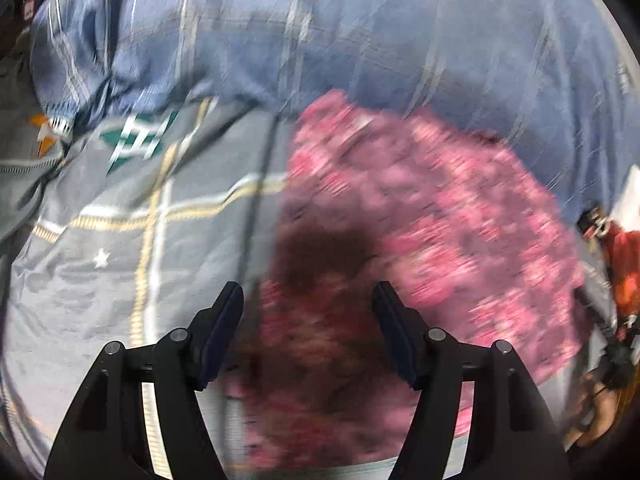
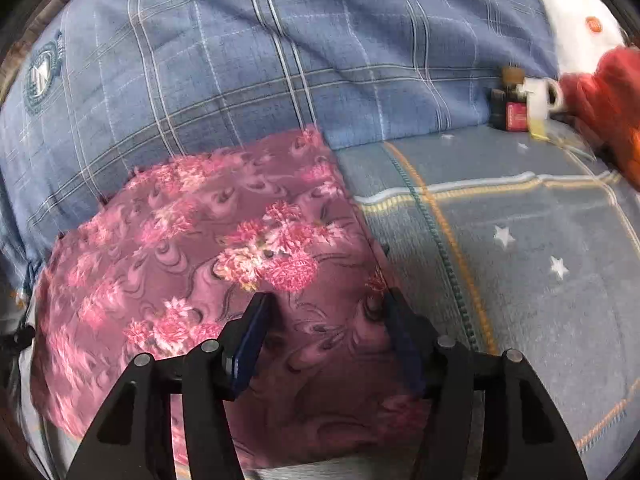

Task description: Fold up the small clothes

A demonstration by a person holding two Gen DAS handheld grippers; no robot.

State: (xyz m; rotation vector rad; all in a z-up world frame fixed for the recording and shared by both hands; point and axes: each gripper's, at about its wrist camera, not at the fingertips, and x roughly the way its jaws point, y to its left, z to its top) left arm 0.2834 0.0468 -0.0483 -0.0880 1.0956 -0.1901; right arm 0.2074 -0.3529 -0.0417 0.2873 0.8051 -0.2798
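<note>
Pink floral garment [image 2: 208, 264] lies as flat rectangle on bedsheet [image 2: 520, 248], likely mostly folded; left gripper [image 1: 307, 300] and right gripper [image 2: 326, 310] both spread, gripping nothing

Bare grey bedsheet [image 2: 540, 280] lies open rightward; bottles [image 2: 510, 108] and mug [image 2: 540, 98] crowd its far corner.

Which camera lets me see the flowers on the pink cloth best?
The right wrist view. There the pink cloth is mostly sharp, so the flower clusters and swirls show clearly. The left wrist view also has it, but motion blur smears the pattern and a dark shadow covers part of it.
</note>
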